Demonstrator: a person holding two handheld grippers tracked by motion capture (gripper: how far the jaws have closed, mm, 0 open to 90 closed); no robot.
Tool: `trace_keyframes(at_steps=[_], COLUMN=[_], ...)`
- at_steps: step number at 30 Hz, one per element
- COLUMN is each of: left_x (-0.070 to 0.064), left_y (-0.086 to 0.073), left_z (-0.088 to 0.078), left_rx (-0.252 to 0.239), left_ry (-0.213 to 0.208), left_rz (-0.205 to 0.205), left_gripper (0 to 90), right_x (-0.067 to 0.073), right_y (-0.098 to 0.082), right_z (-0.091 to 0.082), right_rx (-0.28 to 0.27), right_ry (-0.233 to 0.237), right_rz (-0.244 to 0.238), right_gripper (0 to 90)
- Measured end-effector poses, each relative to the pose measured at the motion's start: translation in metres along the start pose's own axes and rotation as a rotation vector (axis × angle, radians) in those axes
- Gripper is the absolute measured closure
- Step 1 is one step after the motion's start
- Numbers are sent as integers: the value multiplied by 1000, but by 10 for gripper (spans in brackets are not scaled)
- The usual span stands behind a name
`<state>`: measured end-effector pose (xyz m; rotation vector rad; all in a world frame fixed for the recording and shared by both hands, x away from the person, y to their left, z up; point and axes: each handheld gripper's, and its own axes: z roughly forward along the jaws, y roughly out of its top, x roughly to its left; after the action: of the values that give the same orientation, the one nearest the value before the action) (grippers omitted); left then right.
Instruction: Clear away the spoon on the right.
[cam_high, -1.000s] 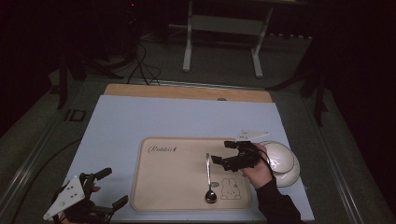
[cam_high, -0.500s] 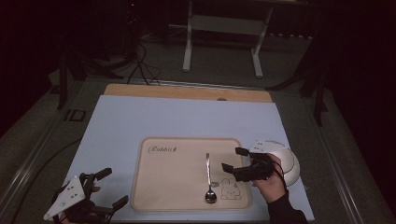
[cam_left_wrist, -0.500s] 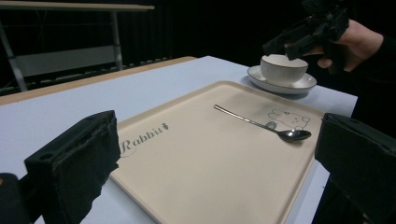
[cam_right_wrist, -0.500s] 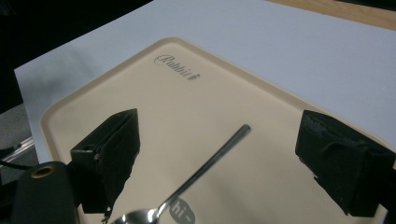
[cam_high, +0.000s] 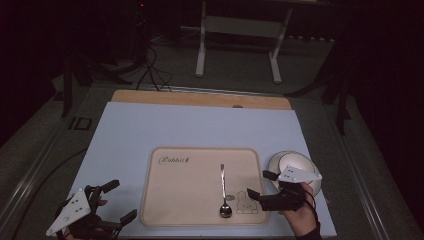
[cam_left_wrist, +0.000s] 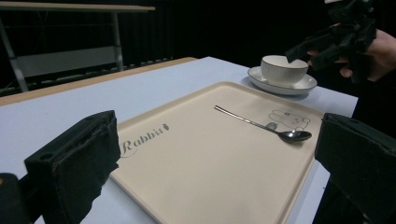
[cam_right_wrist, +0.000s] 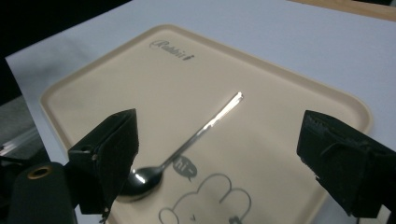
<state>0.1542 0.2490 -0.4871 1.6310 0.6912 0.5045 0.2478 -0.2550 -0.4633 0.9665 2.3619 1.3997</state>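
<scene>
A metal spoon (cam_high: 223, 193) lies on a beige tray (cam_high: 190, 200) printed "Rabbit", bowl toward me, beside a rabbit drawing. A white cup (cam_high: 292, 166) on a saucer stands just right of the tray. My right gripper (cam_high: 257, 183) hovers open over the tray's near right corner, between spoon and cup. In the right gripper view the spoon (cam_right_wrist: 201, 133) lies between the spread jaws of that gripper (cam_right_wrist: 224, 161), below them on the tray (cam_right_wrist: 140, 93). My left gripper (cam_high: 122, 200) is open and empty off the tray's near left corner. The left gripper view looks across the tray (cam_left_wrist: 196, 168) at the spoon (cam_left_wrist: 261, 125), cup (cam_left_wrist: 284, 70) and right gripper (cam_left_wrist: 336, 39).
A pale blue mat (cam_high: 150, 130) covers the table, with a wooden strip (cam_high: 200, 98) along its far edge. Beyond that are a dark floor, cables and a metal stand (cam_high: 237, 47). The table's near edge runs close under both hands.
My right gripper has drawn back toward me, from beside the cup down to the tray's near right corner. The left gripper, spoon and cup have stayed put.
</scene>
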Motion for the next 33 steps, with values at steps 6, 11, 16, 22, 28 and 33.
trace_keyframes(at_steps=[6,11,16,22,28,33], left_x=[0,0,0,0,0,0], left_y=[0,0,0,0,0,0], left_z=[0,0,0,1,1,0], left_rx=[-1,-1,-1,0,2,0], left_ry=[-3,-3,-3,-4,-6,-5], left_rz=[1,1,-1,-3,-1,-1], left_gripper=[0,0,0,0,0,0], right_x=[6,8,6,1,-5,-8], right_y=[-14,-26,-37,-44,-55,-56], right_z=[-5,-6,-11,-16,-14,-11], right_rx=[0,15,-5,-25,-11,-26], right_ry=[-26,-28,-59,-67,-59,-54], right_rz=[-3,-1,5,-11,-6,6], right_gripper=[125,126,133,134,135,135])
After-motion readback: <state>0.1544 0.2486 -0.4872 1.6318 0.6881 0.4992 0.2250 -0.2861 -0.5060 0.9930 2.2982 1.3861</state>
